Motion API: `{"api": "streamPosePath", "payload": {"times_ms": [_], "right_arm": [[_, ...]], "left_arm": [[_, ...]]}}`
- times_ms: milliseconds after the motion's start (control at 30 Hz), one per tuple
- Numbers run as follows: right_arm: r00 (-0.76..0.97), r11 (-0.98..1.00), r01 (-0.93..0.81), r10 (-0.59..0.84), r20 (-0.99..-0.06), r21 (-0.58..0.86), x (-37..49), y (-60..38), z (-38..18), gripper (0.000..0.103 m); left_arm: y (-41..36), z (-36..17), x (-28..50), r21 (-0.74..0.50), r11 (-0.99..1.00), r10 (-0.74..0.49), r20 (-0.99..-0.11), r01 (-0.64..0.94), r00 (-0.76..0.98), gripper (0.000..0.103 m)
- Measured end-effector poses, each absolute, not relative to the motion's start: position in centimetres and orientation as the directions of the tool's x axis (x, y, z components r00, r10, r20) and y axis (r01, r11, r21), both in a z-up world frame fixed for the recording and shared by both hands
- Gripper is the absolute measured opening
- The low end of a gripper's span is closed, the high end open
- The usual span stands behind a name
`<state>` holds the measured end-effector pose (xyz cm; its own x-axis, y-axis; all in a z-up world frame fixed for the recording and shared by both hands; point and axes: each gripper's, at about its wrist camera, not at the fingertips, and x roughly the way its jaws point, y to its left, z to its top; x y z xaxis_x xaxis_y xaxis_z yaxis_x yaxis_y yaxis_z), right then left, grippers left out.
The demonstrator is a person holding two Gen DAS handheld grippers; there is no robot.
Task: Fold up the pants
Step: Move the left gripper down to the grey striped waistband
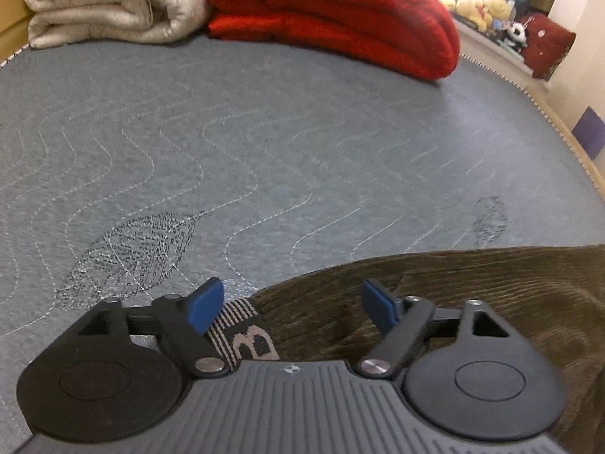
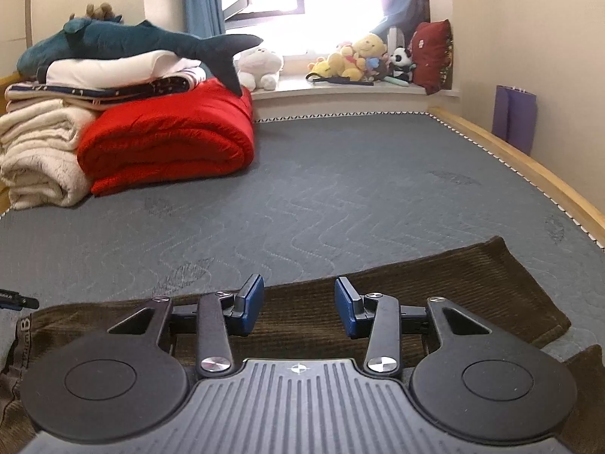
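Dark brown corduroy pants (image 2: 435,287) lie flat across the near part of the grey mattress (image 2: 340,189), one leg end reaching right. The striped elastic waistband (image 1: 245,325) with a letter B sits at the pants' left end, also seen as the waistband (image 2: 24,325) in the right wrist view. My left gripper (image 1: 293,299) hovers over that waistband corner, open, its left blue pad (image 1: 206,304) above the elastic and nothing pinched. My right gripper (image 2: 298,299) is open, narrower, over the middle of the pants, with only flat cloth below its pads.
A folded red quilt (image 2: 170,140) and a cream blanket (image 2: 38,151) are stacked at the mattress's far left, with a plush shark (image 2: 124,43) on top. Stuffed toys (image 2: 359,60) line the windowsill. A wooden bed rail (image 2: 529,166) runs along the right edge.
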<state>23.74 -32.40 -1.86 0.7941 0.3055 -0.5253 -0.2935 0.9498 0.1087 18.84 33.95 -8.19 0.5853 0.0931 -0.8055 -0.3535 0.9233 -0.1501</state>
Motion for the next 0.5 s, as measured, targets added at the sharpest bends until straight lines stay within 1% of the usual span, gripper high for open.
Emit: {"api": "streamPosePath", "payload": {"times_ms": [167, 200, 233, 267, 400, 500], "right_arm": [[0.789, 0.949, -0.304, 0.301, -0.536, 0.087, 24.1, -31.9, -2.2, 0.044], [0.786, 0.949, -0.305, 0.300, -0.540, 0.082, 24.1, -31.8, -2.3, 0.044], [0.784, 0.948, -0.309, 0.300, -0.544, 0.077, 24.3, -31.8, -2.4, 0.044], [0.782, 0.948, -0.311, 0.298, -0.547, 0.070, 24.4, -31.7, -2.5, 0.044], [0.776, 0.948, -0.313, 0.291, -0.560, 0.059, 24.7, -31.7, -2.9, 0.044], [0.774, 0.950, -0.305, 0.286, -0.566, 0.063, 25.0, -31.9, -2.9, 0.044]], "left_arm": [[34.8, -10.7, 20.1, -0.134, 0.925, 0.089, -0.833, -0.355, 0.545, 0.087], [35.0, -11.2, 20.3, -0.134, 0.926, 0.085, -0.838, -0.354, 0.539, 0.089], [35.2, -11.6, 20.4, -0.138, 0.926, 0.078, -0.841, -0.352, 0.536, 0.094], [35.3, -12.0, 20.6, -0.145, 0.927, 0.068, -0.843, -0.346, 0.534, 0.097], [34.7, -12.6, 21.0, -0.107, 0.947, 0.076, -0.841, -0.303, 0.535, 0.098], [34.7, -12.8, 21.2, -0.102, 0.949, 0.078, -0.842, -0.299, 0.534, 0.098]]}}
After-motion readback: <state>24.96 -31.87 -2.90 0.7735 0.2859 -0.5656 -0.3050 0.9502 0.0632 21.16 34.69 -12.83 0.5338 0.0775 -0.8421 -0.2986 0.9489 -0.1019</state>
